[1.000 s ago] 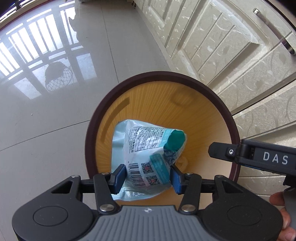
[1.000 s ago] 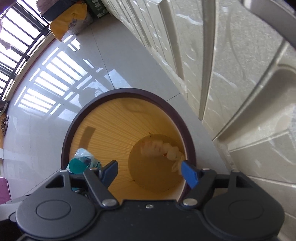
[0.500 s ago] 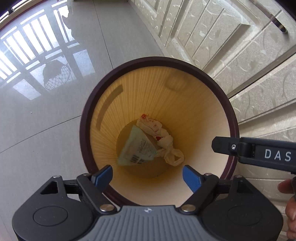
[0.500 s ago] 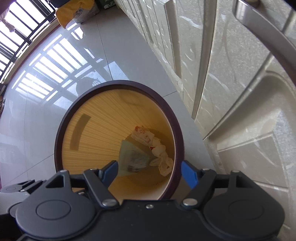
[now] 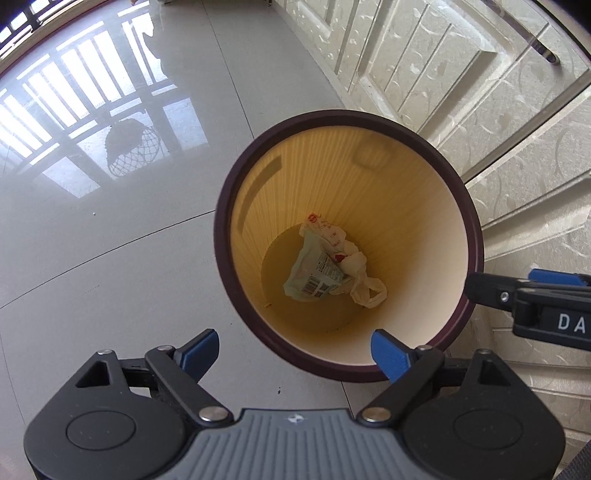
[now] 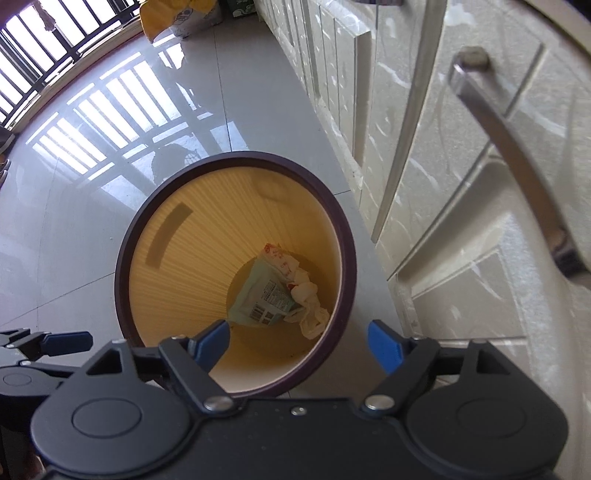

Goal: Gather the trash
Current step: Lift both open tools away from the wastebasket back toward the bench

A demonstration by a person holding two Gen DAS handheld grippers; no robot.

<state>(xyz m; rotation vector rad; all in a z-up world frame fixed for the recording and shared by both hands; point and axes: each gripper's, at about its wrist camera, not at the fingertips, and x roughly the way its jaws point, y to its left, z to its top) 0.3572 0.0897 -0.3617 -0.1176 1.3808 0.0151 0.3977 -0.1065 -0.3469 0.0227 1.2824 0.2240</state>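
Observation:
A round waste bin with a dark brown rim (image 5: 221, 236) (image 6: 122, 266) and yellow inside stands on the floor beside white cabinets. At its bottom lie a pale green snack packet (image 5: 314, 273) (image 6: 262, 299) and a crumpled white plastic bag (image 5: 364, 286) (image 6: 308, 295). My left gripper (image 5: 293, 354) hangs above the bin's near rim, its jaws opening, with nothing between them. My right gripper (image 6: 297, 345) is also above the bin, jaws opening and empty. The right gripper's finger (image 5: 517, 291) shows at the right of the left wrist view; the left gripper's finger (image 6: 55, 341) shows at the lower left of the right wrist view.
White patterned cabinet doors (image 5: 461, 74) (image 6: 461, 184) with metal handles (image 6: 517, 158) stand close on the right of the bin. Glossy grey floor tiles (image 5: 110, 240) spread to the left, reflecting a window railing. A yellow bag (image 6: 173, 18) lies far off by the wall.
The left gripper let go of the snack packet, which dropped to the bin's bottom beside the white bag. Both grippers have risen and opened wider; the bin looks smaller.

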